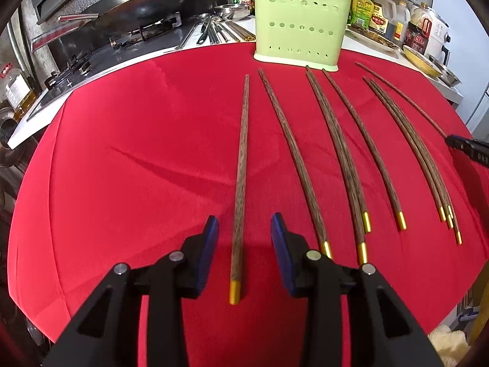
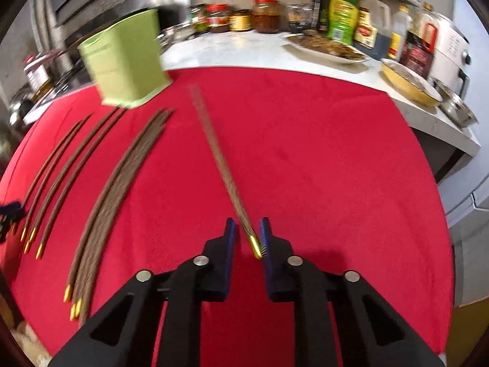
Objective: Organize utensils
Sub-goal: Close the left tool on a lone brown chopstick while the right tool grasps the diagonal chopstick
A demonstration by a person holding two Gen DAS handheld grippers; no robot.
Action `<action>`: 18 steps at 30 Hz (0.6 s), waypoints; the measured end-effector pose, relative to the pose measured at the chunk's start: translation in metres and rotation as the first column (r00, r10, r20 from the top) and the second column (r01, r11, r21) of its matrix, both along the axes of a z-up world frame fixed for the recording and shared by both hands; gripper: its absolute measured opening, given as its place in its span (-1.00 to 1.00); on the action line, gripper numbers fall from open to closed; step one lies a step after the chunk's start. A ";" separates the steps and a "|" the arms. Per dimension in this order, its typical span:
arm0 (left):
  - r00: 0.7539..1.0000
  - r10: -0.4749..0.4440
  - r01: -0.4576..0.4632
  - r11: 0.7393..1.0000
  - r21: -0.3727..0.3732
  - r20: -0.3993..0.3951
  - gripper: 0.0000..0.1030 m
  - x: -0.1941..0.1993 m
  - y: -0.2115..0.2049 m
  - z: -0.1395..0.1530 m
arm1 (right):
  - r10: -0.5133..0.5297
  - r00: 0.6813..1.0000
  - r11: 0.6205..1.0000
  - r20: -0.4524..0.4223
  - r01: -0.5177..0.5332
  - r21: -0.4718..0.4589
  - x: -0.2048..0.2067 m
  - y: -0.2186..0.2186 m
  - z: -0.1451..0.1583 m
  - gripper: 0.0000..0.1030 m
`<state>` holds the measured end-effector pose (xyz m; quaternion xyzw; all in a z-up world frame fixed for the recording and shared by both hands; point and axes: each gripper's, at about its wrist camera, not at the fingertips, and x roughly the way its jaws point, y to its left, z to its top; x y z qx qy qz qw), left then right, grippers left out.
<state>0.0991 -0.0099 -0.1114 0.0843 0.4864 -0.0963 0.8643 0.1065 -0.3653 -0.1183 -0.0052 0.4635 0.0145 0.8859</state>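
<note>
right gripper (image 2: 247,232) tilted down, chopstick (image 2: 220,165) between jaws

Bright, even indoor light on both views, and the red tablecloth (image 1: 137,168) glows saturated, with soft creases shadowed across it. The left wrist view is crisp; the dark wooden chopsticks (image 1: 342,153) bow outward from fisheye bending. The right wrist view smears: the pale green perforated holder (image 2: 125,61) and shelf bottles (image 2: 342,12) blur. Black vignette rings every corner.

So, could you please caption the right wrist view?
Right gripper around a gold-tipped chopstick on red cloth, green holder behind.
</note>
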 end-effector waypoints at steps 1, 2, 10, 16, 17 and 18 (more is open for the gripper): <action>1.000 -0.003 0.003 1.000 -0.002 -0.002 -0.31 -0.003 0.001 0.000 | 0.003 1.000 1.000 0.000 -0.003 0.000 -0.006 0.006 0.000 -0.68; 1.000 -0.005 0.005 1.000 -0.005 -0.002 -0.31 -0.005 0.002 0.000 | 0.006 1.000 1.000 0.002 -0.006 0.006 -0.009 0.009 0.000 -0.66; 0.999 -0.048 0.048 0.999 0.000 0.023 -0.31 -0.026 0.004 -0.001 | -0.050 0.995 0.999 0.089 0.048 0.025 -0.024 0.017 -0.005 -0.48; 1.000 -0.019 0.019 1.000 0.021 0.003 -0.40 -0.023 0.003 0.001 | -0.052 0.996 0.998 0.067 0.051 0.022 -0.014 0.017 -0.003 -0.46; 1.000 -0.010 0.011 0.999 0.030 -0.011 -0.41 -0.024 0.003 0.002 | -0.048 0.997 0.999 0.060 0.047 0.007 -0.012 0.019 -0.002 -0.46; 1.000 0.002 -0.001 0.999 0.040 -0.028 -0.41 -0.025 0.003 0.002 | -0.045 0.998 0.999 0.054 0.045 0.001 -0.011 0.020 -0.002 -0.46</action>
